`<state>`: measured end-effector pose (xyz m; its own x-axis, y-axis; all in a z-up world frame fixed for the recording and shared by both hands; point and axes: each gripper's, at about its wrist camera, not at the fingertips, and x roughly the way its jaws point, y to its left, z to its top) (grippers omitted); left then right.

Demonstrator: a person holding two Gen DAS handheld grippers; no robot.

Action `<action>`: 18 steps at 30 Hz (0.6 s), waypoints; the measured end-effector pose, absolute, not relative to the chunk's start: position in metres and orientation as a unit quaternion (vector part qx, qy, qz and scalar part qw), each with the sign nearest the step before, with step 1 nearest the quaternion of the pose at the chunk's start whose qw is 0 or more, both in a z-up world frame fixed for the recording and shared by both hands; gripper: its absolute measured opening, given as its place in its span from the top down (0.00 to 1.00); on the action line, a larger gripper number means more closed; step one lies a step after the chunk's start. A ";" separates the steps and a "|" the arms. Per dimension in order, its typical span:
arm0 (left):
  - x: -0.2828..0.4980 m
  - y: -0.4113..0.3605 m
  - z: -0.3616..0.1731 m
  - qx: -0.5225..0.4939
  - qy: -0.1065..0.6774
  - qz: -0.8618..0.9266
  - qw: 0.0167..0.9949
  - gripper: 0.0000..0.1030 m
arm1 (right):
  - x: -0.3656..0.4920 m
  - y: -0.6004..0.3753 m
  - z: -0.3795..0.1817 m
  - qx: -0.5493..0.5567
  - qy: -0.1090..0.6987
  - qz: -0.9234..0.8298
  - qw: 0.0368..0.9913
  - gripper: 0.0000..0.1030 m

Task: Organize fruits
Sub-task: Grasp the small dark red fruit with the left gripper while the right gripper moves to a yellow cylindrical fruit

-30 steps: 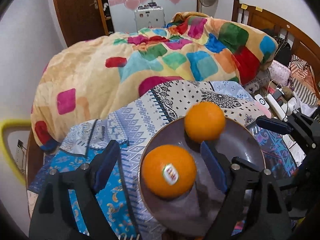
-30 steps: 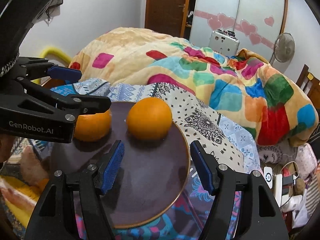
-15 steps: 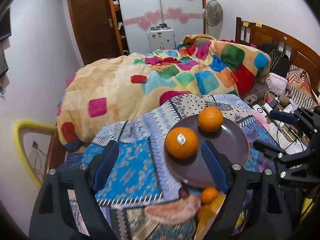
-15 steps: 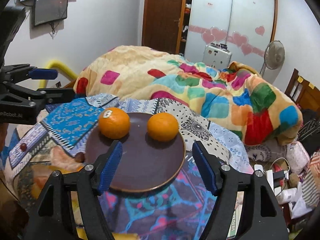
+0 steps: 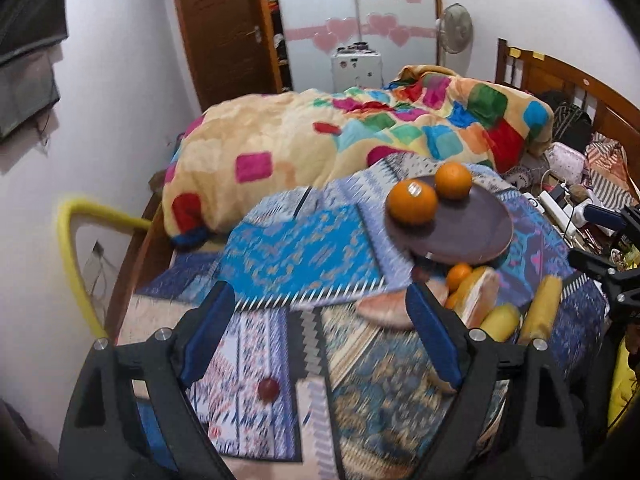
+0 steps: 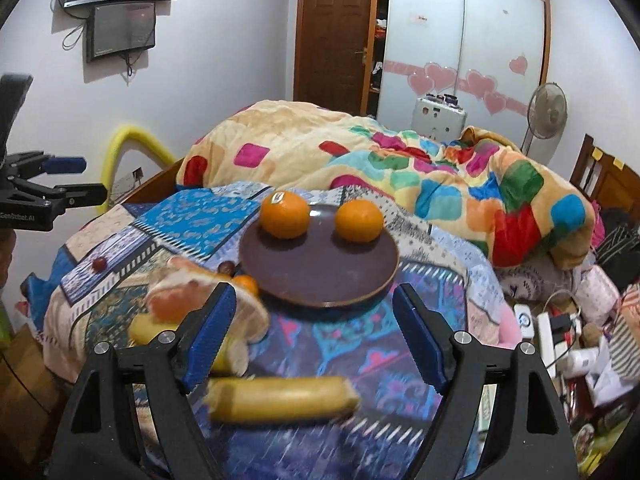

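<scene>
Pulled both grippers, left (image 5: 316, 336) and right (image 6: 310, 336), back from plate (image 6: 320, 276), fingers open, empty; best approached banana (image 6: 280, 398) squarely.

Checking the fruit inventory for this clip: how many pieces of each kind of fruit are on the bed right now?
Large round oranges on the round brown plate: 2
Small orange tangerine: 1
Yellow bananas: 2
Pink-fleshed citrus wedges, blurred: 2
Small dark red round fruits: 2
Total: 9
</scene>
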<state>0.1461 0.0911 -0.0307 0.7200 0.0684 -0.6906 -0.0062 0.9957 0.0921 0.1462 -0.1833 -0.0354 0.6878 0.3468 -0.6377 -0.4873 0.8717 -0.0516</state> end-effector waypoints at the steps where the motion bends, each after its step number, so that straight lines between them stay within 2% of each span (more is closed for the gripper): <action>1: 0.141 0.097 -0.035 0.035 0.376 0.024 0.926 0.15 | 0.143 -0.184 -0.037 -0.106 0.323 0.229 0.912 0.24; 9: 0.115 0.146 -0.092 -0.004 0.410 0.060 0.910 0.15 | 0.116 -0.186 -0.063 -0.079 0.333 0.222 0.913 0.17; 12: 0.110 0.157 -0.106 -0.008 0.419 0.067 0.905 0.23 | 0.108 -0.180 -0.078 -0.085 0.338 0.214 0.913 0.12; 16: 0.105 0.165 -0.124 -0.007 0.433 0.059 0.900 0.33 | 0.101 -0.167 -0.090 -0.106 0.341 0.209 0.910 0.12; 18: 0.105 0.164 -0.132 -0.004 0.437 0.053 0.898 0.34 | 0.102 -0.162 -0.095 -0.116 0.344 0.204 0.909 0.12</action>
<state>0.1047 0.1643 -0.1321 0.6119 0.0924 -0.7855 -0.0991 0.9943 0.0398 0.1017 -0.1619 -0.0954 0.6803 0.2910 -0.6726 -0.4507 0.8899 -0.0708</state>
